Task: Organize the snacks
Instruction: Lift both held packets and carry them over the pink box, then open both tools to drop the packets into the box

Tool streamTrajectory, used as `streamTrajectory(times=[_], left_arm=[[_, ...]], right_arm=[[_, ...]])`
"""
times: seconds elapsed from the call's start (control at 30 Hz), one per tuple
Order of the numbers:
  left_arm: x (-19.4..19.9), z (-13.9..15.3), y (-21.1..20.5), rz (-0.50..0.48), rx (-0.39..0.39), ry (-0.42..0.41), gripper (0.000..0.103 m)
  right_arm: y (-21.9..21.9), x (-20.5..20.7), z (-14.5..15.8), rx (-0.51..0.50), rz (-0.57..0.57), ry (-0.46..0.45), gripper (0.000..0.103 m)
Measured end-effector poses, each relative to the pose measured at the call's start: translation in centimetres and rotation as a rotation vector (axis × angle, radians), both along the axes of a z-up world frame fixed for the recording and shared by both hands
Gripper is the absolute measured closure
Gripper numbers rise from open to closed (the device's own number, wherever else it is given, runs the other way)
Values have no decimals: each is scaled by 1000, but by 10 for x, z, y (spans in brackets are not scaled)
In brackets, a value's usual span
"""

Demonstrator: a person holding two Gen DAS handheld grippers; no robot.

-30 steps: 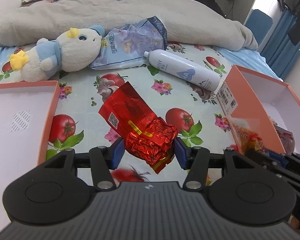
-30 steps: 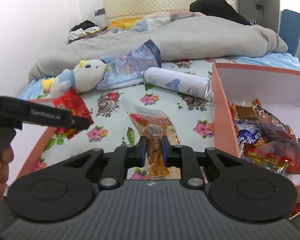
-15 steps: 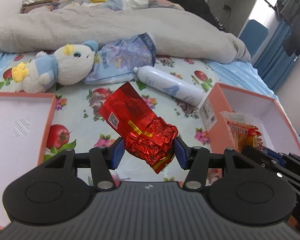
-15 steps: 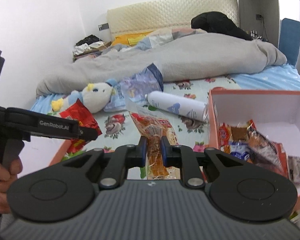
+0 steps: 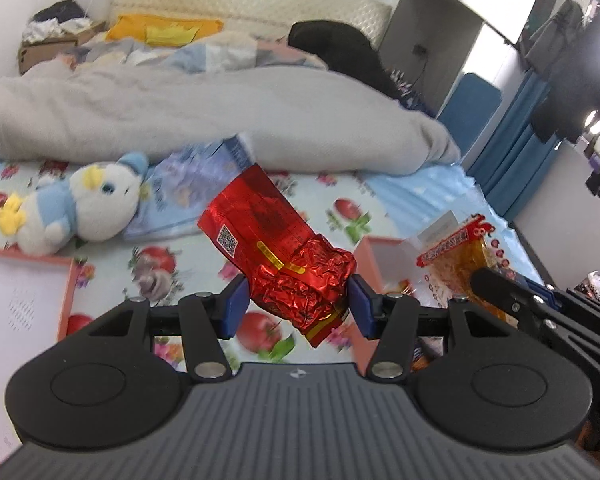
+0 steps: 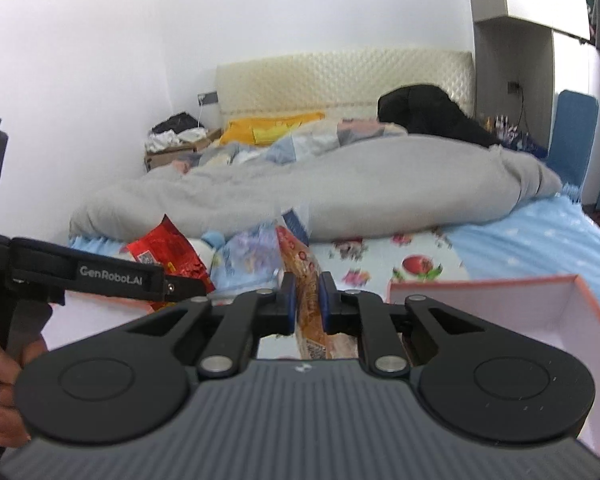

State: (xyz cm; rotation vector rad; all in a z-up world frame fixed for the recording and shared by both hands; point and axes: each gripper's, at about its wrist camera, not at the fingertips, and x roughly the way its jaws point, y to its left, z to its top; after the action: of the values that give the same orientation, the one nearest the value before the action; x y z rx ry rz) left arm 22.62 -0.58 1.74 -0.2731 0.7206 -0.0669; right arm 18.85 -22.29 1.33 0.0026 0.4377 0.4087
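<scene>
My left gripper (image 5: 296, 300) is shut on a crumpled red foil snack bag (image 5: 276, 248) and holds it up above the bed. My right gripper (image 6: 305, 300) is shut on a clear orange snack packet (image 6: 304, 276), seen edge-on; the packet also shows in the left wrist view (image 5: 456, 256). The orange box (image 6: 500, 300) with a white inside sits low at the right, its contents hidden here; in the left wrist view its corner (image 5: 374, 256) shows behind the red bag. The red bag also shows in the right wrist view (image 6: 168, 252).
A plush toy (image 5: 76, 212) and a large blue-white snack bag (image 5: 188, 196) lie on the fruit-print sheet. A grey duvet (image 5: 220, 116) runs across the bed behind. An orange-edged box lid (image 5: 24, 292) lies at the left.
Both grippers have risen with their snacks and tilted upward, so the bed and the box sit lower in view. The white bottle has gone out of sight behind the held snacks.
</scene>
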Motion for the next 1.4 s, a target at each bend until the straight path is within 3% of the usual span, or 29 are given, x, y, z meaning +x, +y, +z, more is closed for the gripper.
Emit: streamTrajectory(times=[0.3,0.57,0.9,1.4], left_arm=[[21,25,-39,-51,-15,-40,44],[52,21,-84,-115,-34,-34,44],[112,-30,-138,-183,-40,59,44],[163,-117,-207,-309,-24,240,43]], right_arm=[[-28,16,23,-13,-54,-60,89],[-62,38,20,-30,-116,-54,89],[-104,78,-44,-55,-211,117,89],[-149,117,-119,-57,-287,301,91]])
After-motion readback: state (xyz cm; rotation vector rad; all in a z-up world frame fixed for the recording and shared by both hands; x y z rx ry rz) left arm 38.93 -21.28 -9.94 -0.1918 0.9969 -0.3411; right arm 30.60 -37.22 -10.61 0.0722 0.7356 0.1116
